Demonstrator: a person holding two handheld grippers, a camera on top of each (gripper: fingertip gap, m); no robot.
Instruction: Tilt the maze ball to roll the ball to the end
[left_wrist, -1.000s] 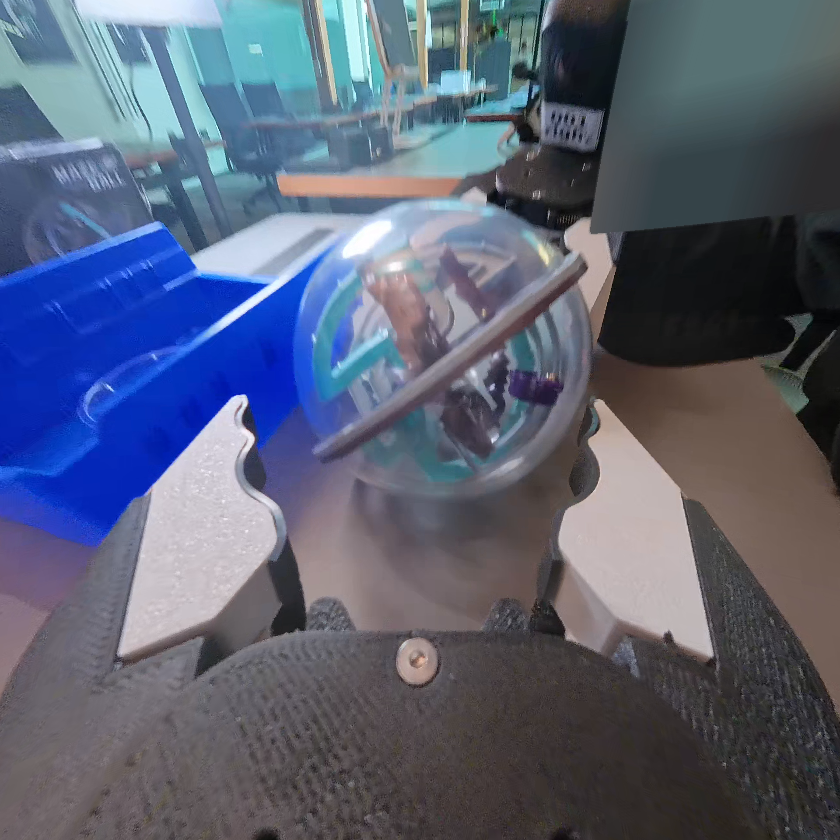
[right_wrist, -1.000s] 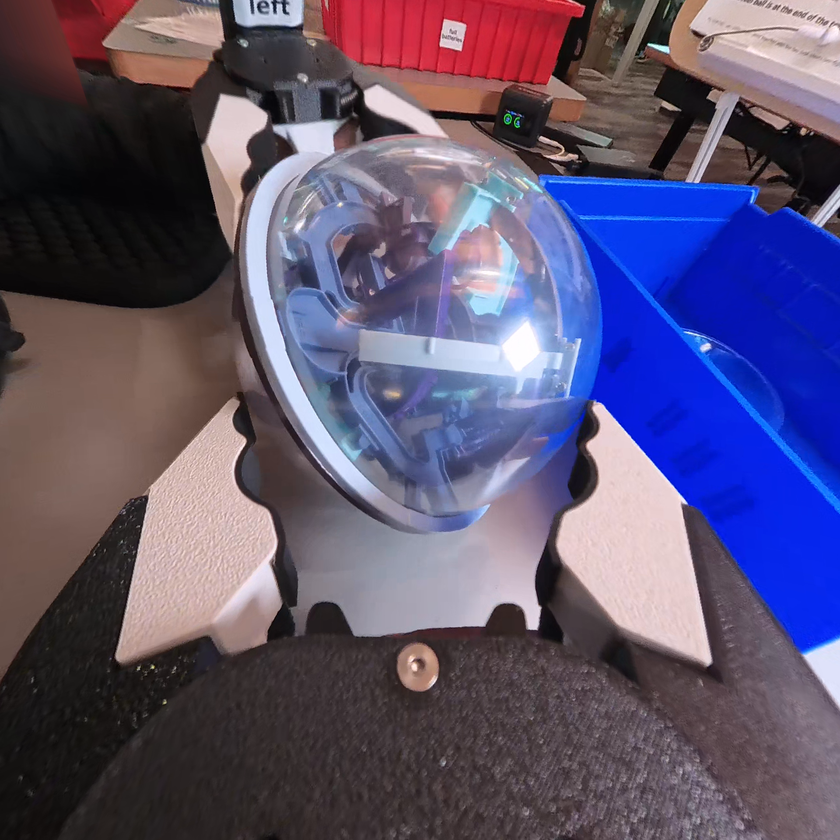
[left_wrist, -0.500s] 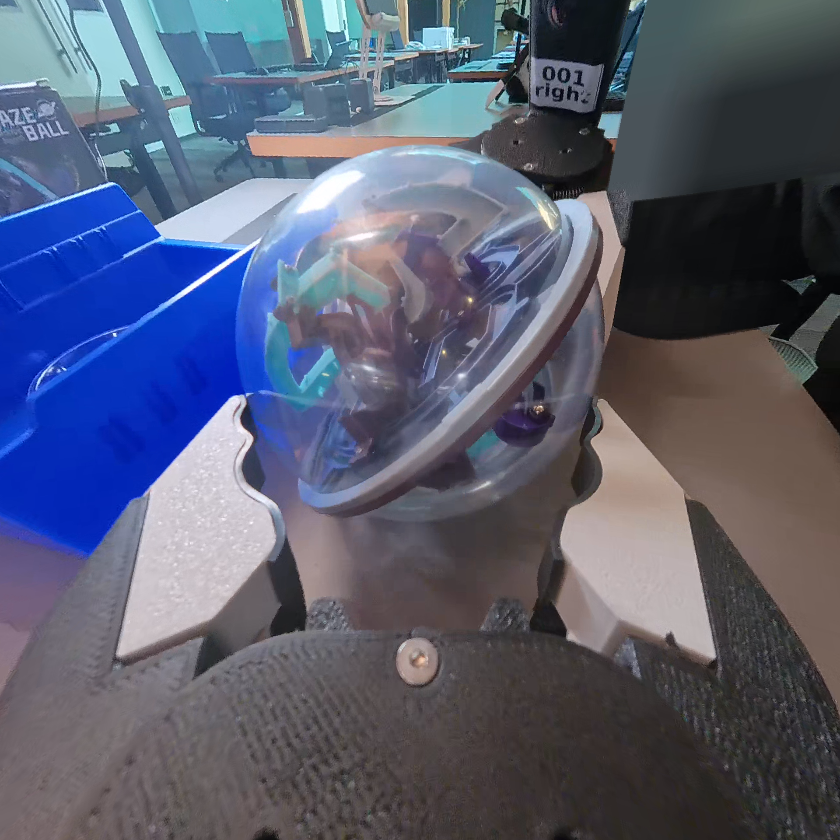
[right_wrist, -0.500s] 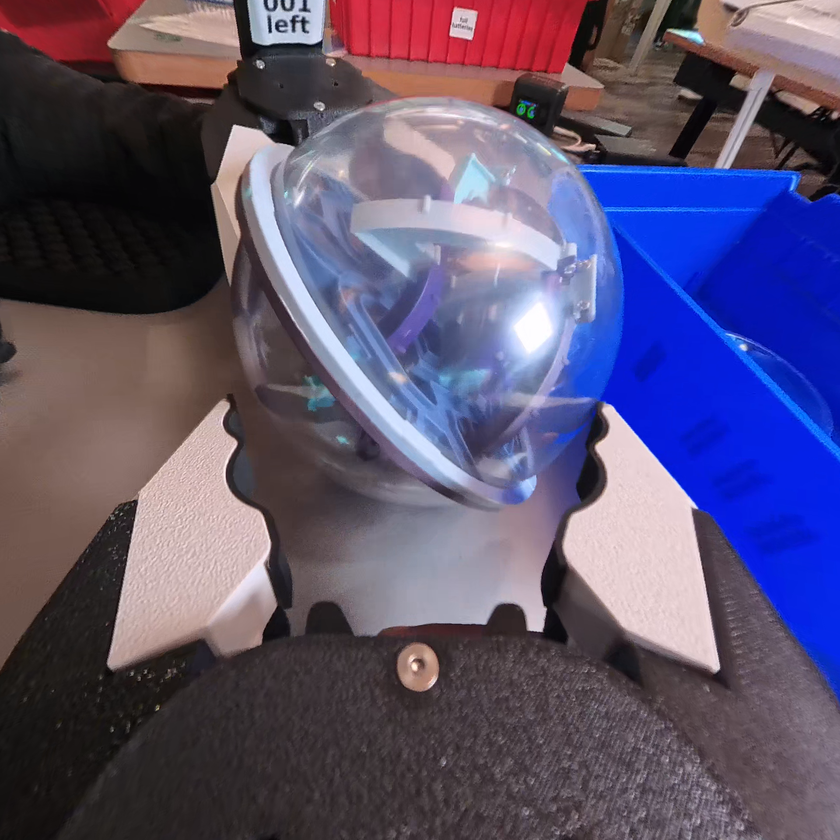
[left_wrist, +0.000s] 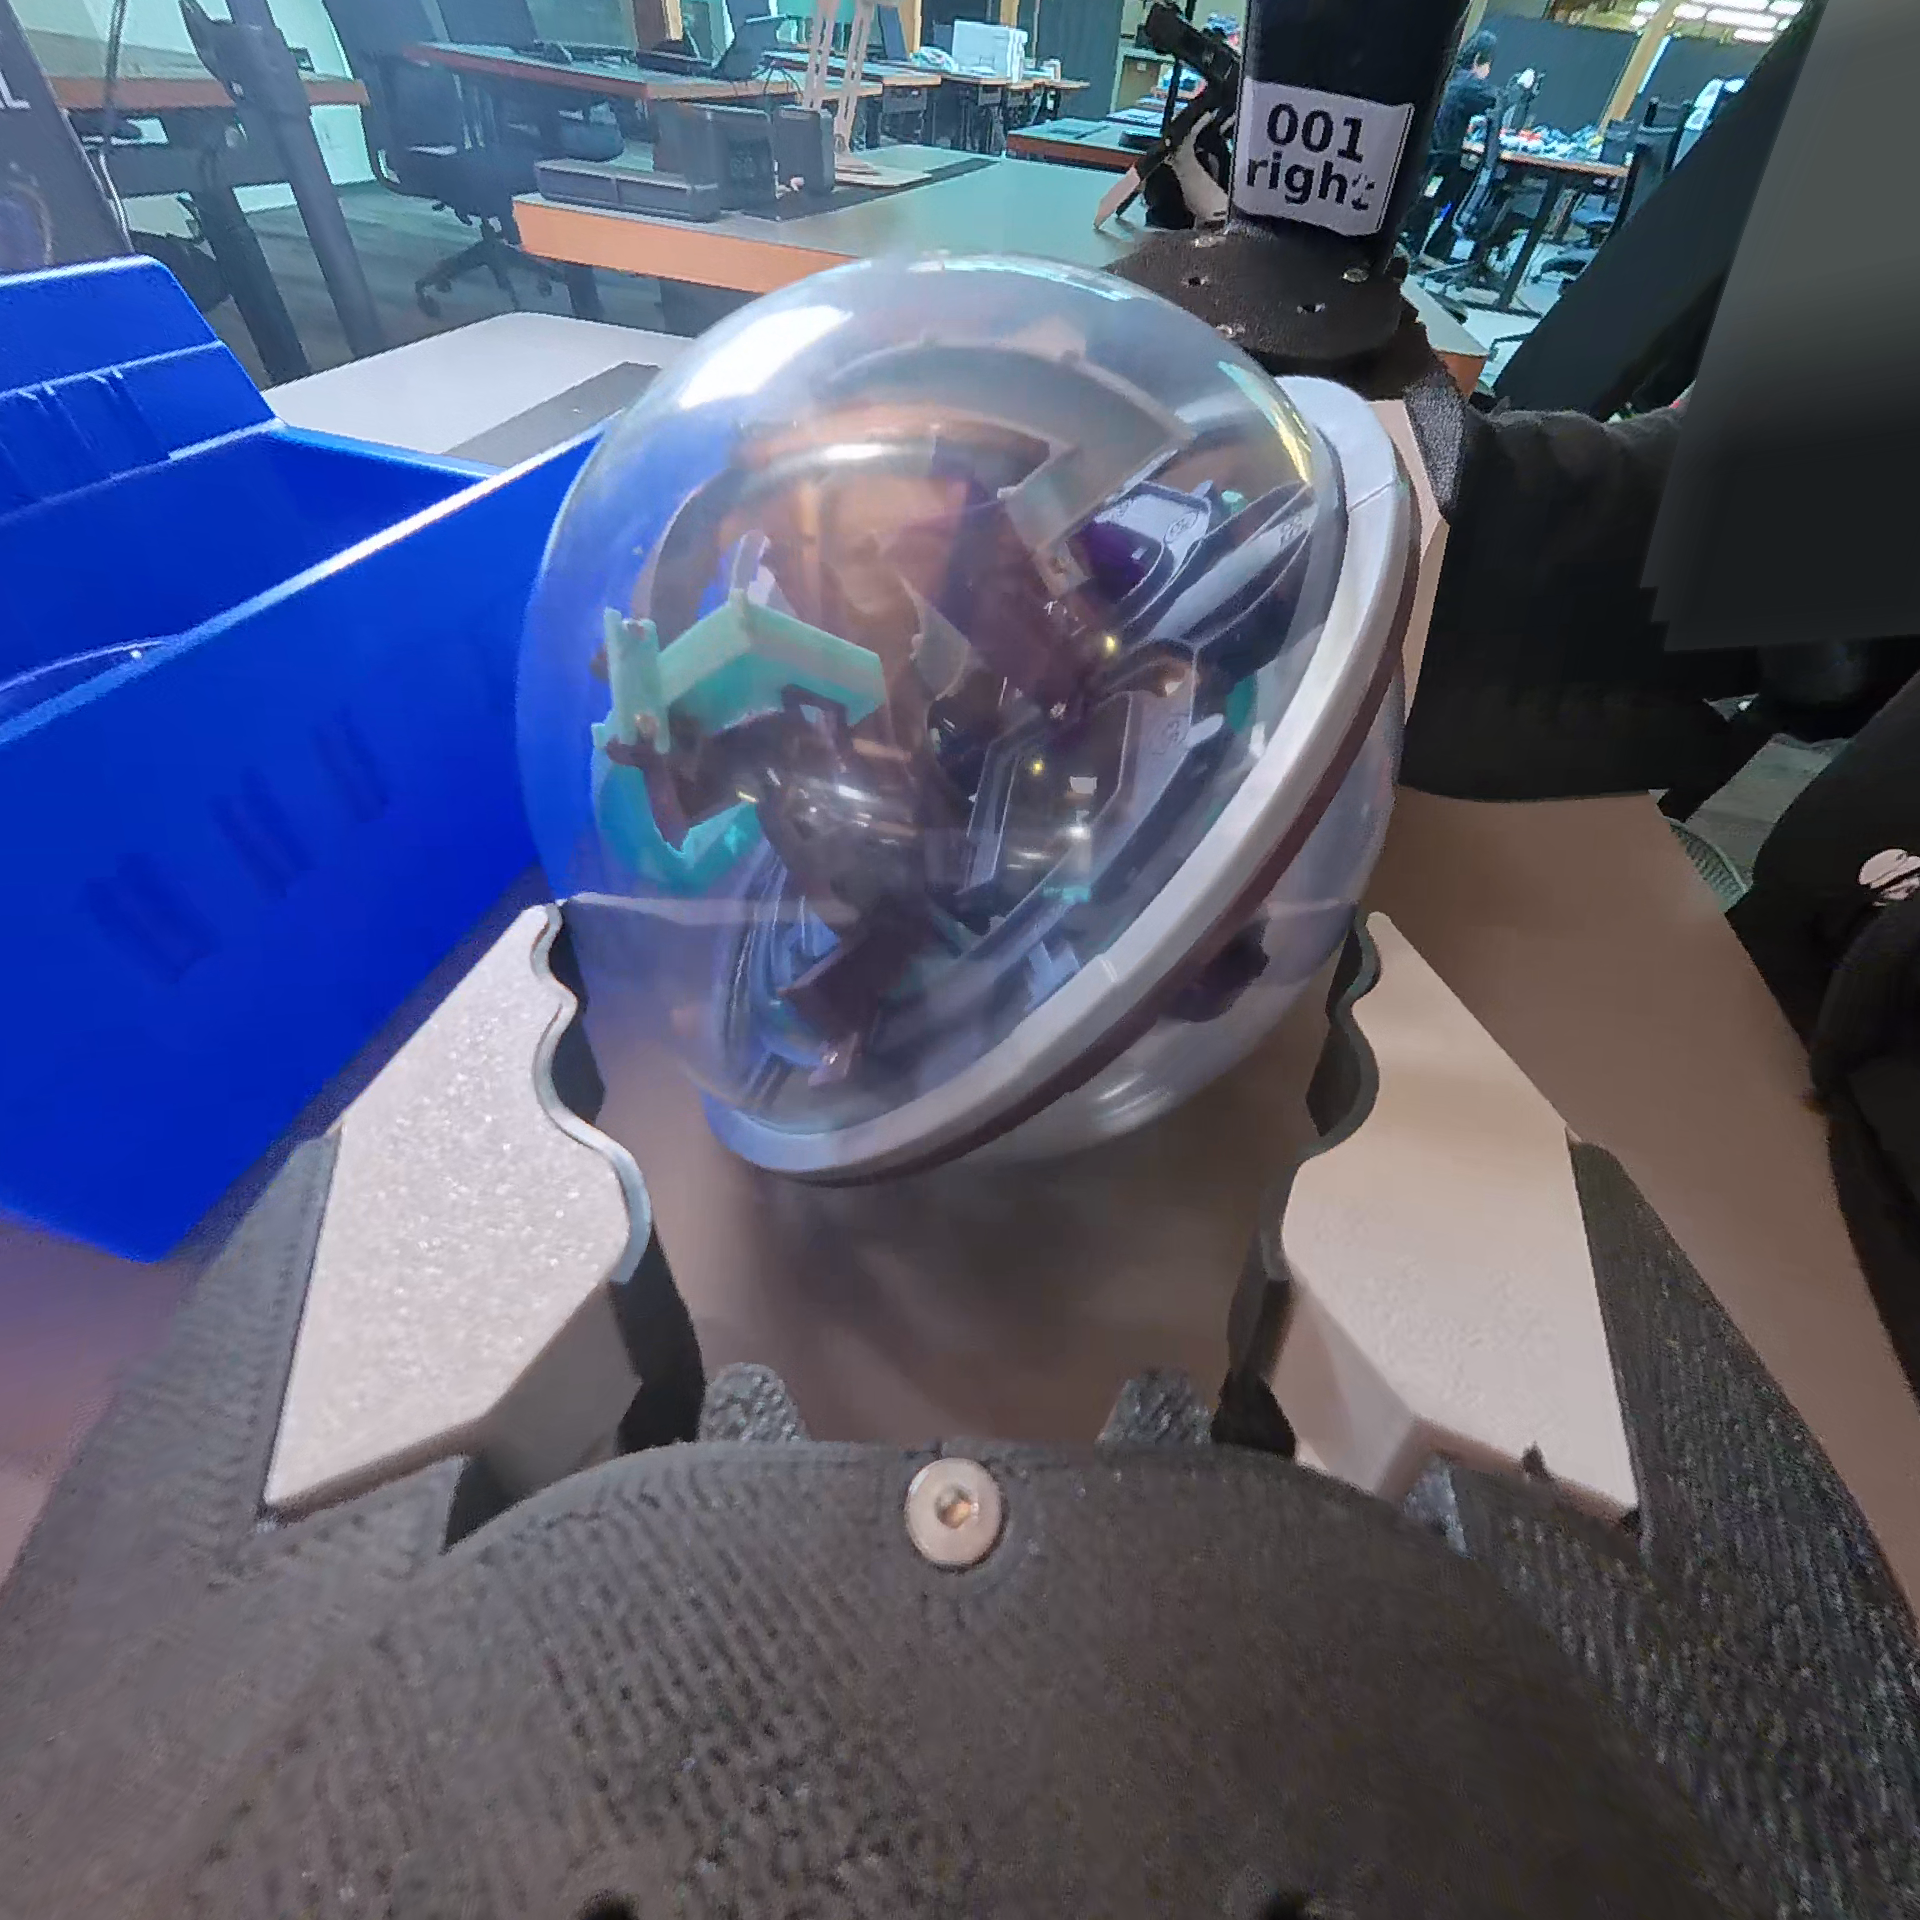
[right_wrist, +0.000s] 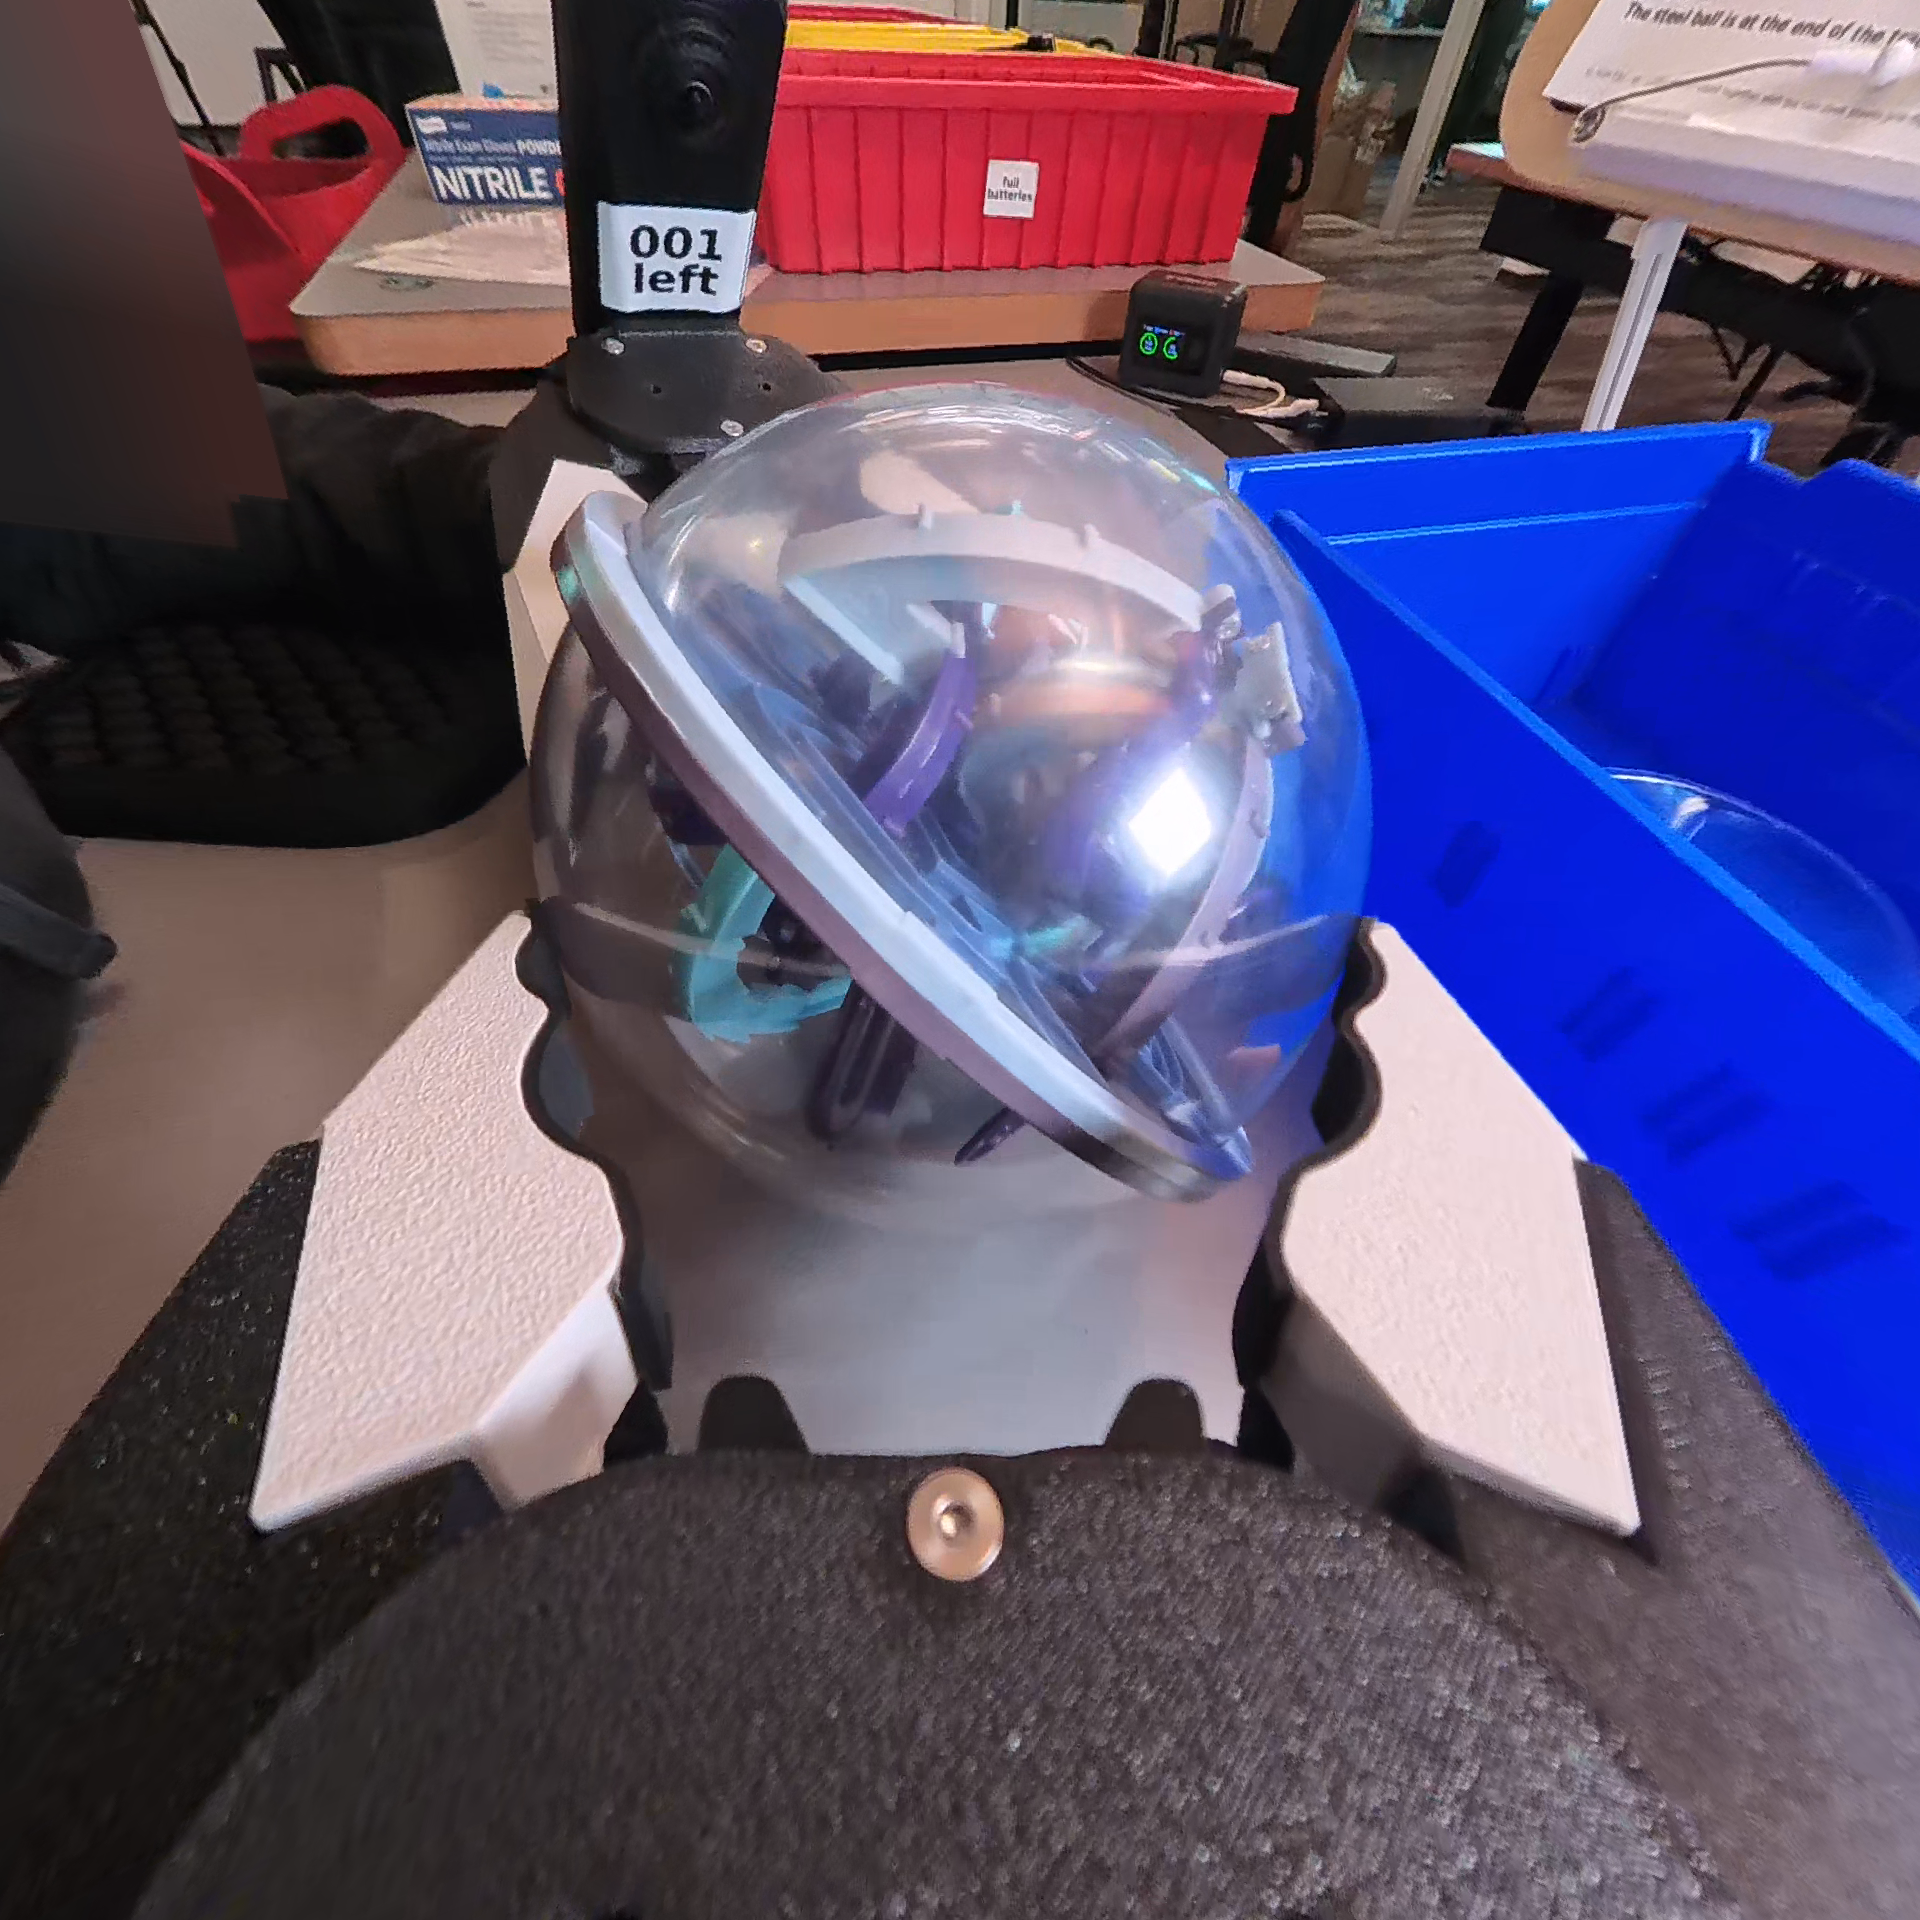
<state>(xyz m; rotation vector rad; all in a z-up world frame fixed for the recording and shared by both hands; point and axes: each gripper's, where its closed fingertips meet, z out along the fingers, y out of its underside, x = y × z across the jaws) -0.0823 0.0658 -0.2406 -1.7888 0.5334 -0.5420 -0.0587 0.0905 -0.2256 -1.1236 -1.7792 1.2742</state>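
While two handheld grippers face each other across a tan table, the maze ball sits between them, raised at the level of their fingertips with its underside close above the tabletop; whether it touches the surface cannot be told. The left gripper has its jaws spread wide, the pale fingertips pressed against the lower flanks of the clear sphere on either side. The right gripper is likewise spread wide from the opposite side, its fingertips flanking the lower half of the globe and appearing to touch it. In the right wrist view, the sphere's grey equator ring runs steeply tilted, high at the upper left and low at the lower right. Inside the shell, teal, purple, brown and grey track pieces cross one another; the small steel ball cannot be picked out with certainty. A blue bin stands just beside the sphere, on the left in the left wrist view and on the right in the right wrist view, with a clear dome-shaped piece lying inside it. A red crate rests on a farther table behind the left gripper's black post, and a small black device with green lights sits near it.
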